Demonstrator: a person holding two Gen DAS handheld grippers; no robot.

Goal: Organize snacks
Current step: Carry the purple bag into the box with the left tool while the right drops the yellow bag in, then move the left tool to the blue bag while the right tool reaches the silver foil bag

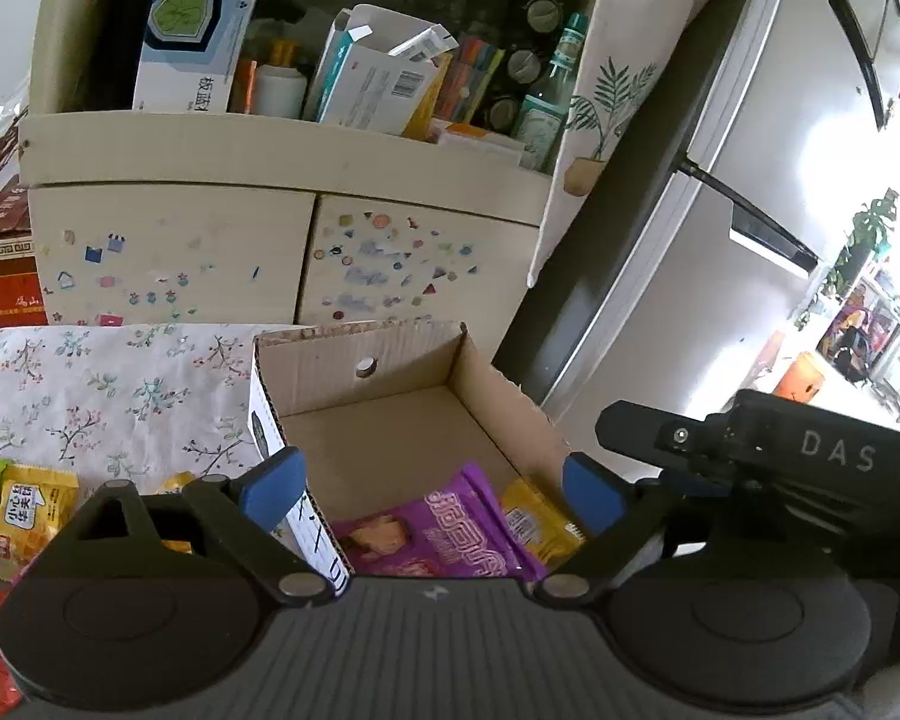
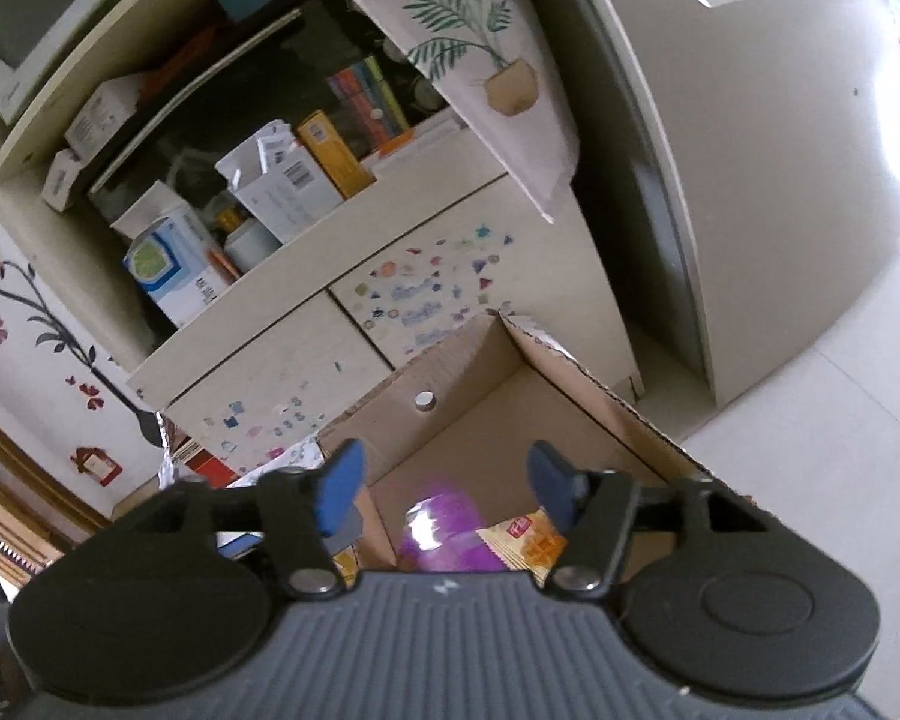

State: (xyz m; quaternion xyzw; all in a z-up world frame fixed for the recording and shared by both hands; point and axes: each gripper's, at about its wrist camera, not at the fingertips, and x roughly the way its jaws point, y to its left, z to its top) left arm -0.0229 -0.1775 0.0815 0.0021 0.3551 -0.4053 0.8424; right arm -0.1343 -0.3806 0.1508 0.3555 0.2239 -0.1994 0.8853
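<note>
With the cardboard box (image 1: pixel 390 420) already holding a purple packet (image 1: pixel 444 534) and a yellow packet (image 1: pixel 537 525), more snacks (image 1: pixel 21 510) are waiting on the bench left of the box. Left gripper (image 1: pixel 432 489) and right gripper (image 2: pixel 441 489) are hovering over the box, jaws apart, empty. Next I'd be swinging left, gripping a packet flat by its edge.

The cardboard box (image 1: pixel 390 414) is matt, rough corrugated paper. The purple snack packet (image 1: pixel 444 534) is glossy plastic film. The floral tablecloth (image 1: pixel 108 384) looks like soft cloth.
</note>
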